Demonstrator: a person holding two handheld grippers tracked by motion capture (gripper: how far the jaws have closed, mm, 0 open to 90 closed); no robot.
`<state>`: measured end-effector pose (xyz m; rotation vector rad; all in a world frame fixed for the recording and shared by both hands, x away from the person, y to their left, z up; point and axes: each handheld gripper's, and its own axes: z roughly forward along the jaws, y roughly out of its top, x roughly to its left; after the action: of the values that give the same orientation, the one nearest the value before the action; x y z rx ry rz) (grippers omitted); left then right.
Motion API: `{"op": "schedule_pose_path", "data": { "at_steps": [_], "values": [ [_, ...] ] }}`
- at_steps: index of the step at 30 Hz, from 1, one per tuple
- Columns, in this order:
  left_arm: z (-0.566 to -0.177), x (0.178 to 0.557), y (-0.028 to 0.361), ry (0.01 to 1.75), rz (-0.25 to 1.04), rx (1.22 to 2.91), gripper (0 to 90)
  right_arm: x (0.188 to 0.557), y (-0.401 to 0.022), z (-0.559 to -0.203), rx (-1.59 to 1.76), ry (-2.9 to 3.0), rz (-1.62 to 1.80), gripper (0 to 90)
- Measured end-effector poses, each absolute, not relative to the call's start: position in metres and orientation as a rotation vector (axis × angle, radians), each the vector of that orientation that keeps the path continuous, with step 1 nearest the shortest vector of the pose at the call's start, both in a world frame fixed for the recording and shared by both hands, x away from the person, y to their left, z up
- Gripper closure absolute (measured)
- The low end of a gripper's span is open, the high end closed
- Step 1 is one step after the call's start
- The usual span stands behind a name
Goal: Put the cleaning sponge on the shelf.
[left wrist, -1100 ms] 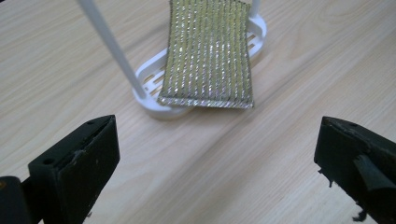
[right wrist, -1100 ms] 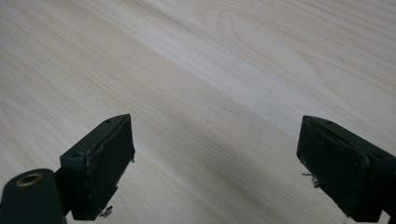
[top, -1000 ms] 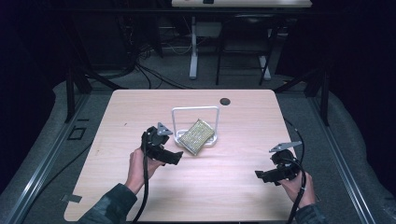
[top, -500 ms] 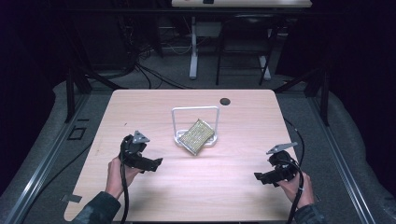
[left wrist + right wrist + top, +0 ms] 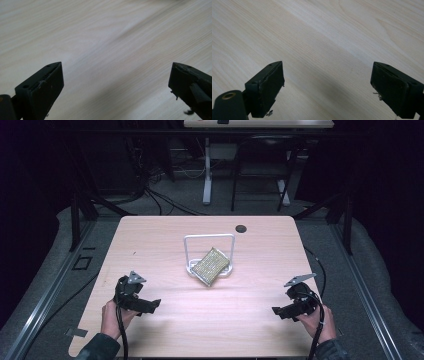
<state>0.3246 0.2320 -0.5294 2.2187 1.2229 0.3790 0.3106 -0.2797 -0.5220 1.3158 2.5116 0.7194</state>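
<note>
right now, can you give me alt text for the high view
A pale wooden table holds a white wire stand with a gold mesh pad leaning against it. A person's left black two-jaw gripper and right black two-jaw gripper sit near the front corners, both empty.

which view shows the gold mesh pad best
The high view: the pad leans tilted against a white wire stand mid-table. Both gripper views look down at bare wood between open tongs.

Both grippers are black: left gripper [image 5: 150, 306] and right gripper [image 5: 278, 310] each carry a grey three-cornered plate, blocky scuffed jaws, trailing black cables; dark sleeves.
</note>
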Motion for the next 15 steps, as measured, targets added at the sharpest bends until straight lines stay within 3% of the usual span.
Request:
{"op": "schedule_pose_path", "data": {
  "at_steps": [15],
  "values": [
    [-0.5426, 0.3301, 0.2352, 1.243, 0.323, 2.240, 0.0, 0.3108, -0.2755, -0.5256, 1.260, 2.554, 0.682, 10.9]
  ]
}}
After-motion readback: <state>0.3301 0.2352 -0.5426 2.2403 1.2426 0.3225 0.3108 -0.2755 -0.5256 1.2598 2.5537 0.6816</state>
